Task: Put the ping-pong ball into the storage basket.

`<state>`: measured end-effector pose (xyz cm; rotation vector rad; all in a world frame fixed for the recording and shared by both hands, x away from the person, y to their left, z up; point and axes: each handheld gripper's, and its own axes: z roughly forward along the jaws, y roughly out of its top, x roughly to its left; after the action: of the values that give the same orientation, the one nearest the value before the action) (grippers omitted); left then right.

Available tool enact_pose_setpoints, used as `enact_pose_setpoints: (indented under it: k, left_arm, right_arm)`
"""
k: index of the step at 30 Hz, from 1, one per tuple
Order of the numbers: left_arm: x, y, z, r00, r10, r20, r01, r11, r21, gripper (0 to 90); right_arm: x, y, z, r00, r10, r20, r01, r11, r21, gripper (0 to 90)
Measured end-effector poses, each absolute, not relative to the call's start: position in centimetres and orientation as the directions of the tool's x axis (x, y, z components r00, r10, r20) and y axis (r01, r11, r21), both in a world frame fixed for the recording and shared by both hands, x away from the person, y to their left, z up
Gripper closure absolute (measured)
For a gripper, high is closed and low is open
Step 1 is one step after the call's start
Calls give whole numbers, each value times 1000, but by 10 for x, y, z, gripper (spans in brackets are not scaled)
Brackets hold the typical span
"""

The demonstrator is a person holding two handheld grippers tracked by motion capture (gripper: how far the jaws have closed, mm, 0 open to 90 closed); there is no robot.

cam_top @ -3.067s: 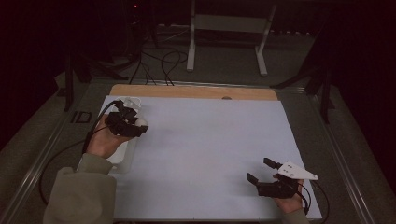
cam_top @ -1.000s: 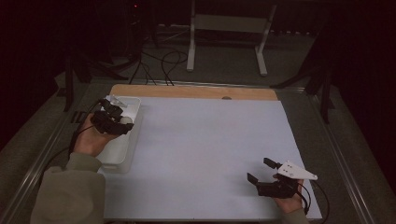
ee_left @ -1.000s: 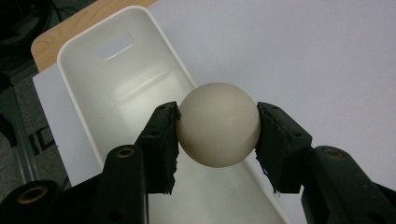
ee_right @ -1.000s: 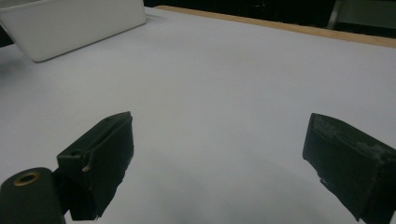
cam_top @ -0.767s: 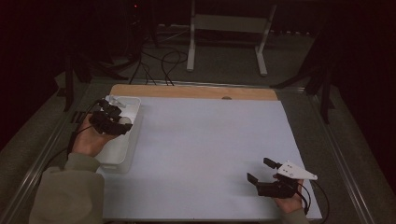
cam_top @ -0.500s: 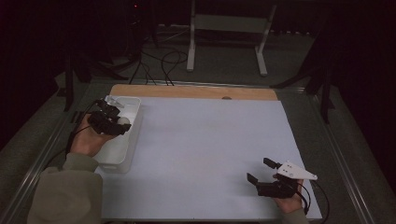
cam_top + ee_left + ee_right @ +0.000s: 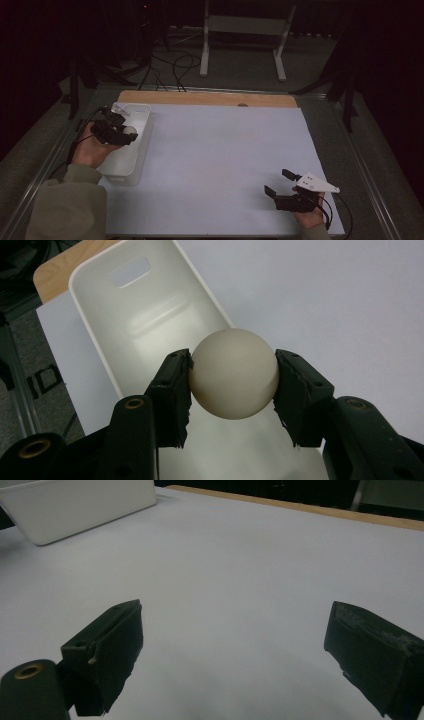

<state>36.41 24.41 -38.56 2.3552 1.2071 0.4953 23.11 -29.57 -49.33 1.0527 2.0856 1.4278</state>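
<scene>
Ball (image 7: 233, 373) clamped in left gripper (image 7: 232, 390)

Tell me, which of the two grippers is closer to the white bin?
Left. The left gripper holds a ball just above the white bin; the right gripper rests far across the table, open.

A white-covered bench (image 7: 220, 160) with a wooden far edge; a white plastic bin (image 7: 131, 156) rests at its left side.

Your left gripper (image 7: 131, 136) holds a ball (image 7: 233, 373) over the bin (image 7: 141, 141) at the tabletop's (image 7: 225, 150) left edge; your right gripper (image 7: 278, 182) sits near its front right corner.
</scene>
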Motion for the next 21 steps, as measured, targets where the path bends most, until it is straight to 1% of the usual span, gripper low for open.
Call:
enact_pose_setpoints:
  k: [21]
  left_arm:
    - [364, 253, -389, 549, 829, 105, 684, -518, 513, 513]
  right_arm:
    - [231, -295, -494, -637, 766, 86, 359, 196, 913, 80]
